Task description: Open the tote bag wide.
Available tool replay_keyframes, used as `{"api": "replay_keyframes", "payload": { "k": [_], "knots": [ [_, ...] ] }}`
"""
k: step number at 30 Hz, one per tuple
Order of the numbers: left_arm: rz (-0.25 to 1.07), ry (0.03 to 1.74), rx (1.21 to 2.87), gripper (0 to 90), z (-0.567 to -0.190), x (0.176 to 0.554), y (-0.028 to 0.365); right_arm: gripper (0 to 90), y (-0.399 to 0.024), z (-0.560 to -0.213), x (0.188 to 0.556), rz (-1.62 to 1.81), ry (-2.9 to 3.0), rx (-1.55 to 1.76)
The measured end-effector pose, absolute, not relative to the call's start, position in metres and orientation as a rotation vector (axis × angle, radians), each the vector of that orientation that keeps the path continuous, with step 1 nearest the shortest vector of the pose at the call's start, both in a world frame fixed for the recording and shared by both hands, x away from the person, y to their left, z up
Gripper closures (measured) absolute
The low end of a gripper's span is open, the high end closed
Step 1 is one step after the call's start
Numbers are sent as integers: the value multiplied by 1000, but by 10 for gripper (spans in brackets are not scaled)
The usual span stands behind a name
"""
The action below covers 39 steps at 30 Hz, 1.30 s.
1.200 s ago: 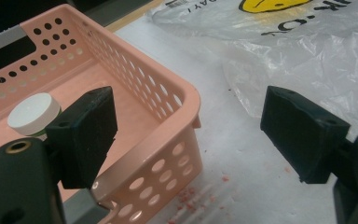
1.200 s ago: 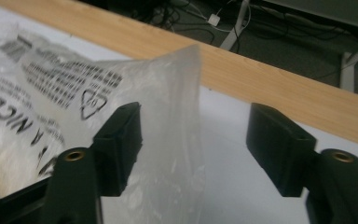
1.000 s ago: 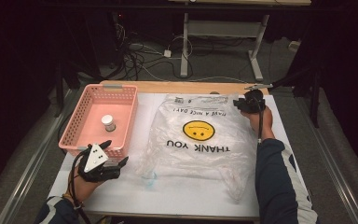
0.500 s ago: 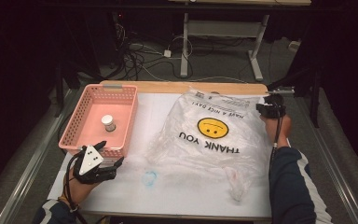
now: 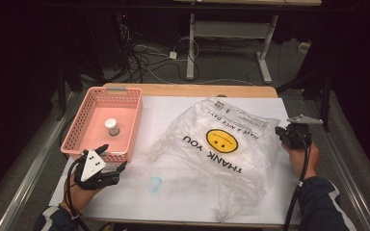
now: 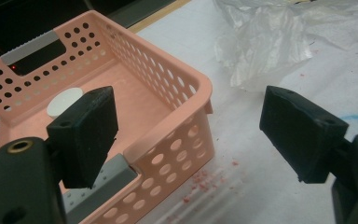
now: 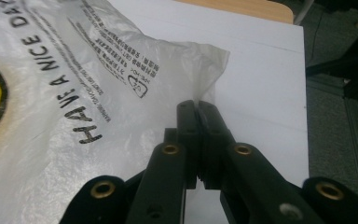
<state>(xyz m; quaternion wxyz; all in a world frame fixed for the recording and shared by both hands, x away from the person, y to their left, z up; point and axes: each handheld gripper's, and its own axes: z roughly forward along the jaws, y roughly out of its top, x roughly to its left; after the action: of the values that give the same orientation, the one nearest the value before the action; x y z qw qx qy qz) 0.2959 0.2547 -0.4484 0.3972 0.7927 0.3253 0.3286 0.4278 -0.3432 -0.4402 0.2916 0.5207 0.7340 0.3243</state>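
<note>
Thin glossy crinkled plastic bag (image 5: 226,149); matt perforated plastic basket (image 5: 77,130).

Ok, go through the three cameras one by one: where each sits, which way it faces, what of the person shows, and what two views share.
High view: above the person's side, facing forward and down on the table; both forearms, left gripper and right gripper show.
Left gripper view: on the left gripper, facing the pink basket; its fingers stand apart.
Right gripper view: on the right gripper, facing the plastic bag; fingers together at its edge.
Shared: both gripper views catch the bag.
</note>
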Motion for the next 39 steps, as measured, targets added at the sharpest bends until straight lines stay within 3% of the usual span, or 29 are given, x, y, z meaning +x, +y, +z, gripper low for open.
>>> {"api": "replay_keyframes", "payload": {
  "k": [8,13,15,23,32,37,39],
  "knots": [
    [833,813,2018,187,-448,293,253,543,-322,-422,389,926,1947,1221],
    [831,817,2017,187,-449,294,253,524,-292,-400,367,1077,2012,1046],
    [830,817,2023,187,-449,295,252,509,-254,-394,352,1134,2150,861],
    [834,798,2030,187,-450,295,250,473,-162,-420,334,1137,2485,588],
    [820,788,2044,187,-451,298,248,436,-124,-440,333,971,2594,458],
    [814,785,2047,187,-451,300,247,495,-115,-451,337,846,2661,415],
    [811,789,2047,187,-451,300,247,584,-114,-455,340,798,2687,430]
  ]
}}
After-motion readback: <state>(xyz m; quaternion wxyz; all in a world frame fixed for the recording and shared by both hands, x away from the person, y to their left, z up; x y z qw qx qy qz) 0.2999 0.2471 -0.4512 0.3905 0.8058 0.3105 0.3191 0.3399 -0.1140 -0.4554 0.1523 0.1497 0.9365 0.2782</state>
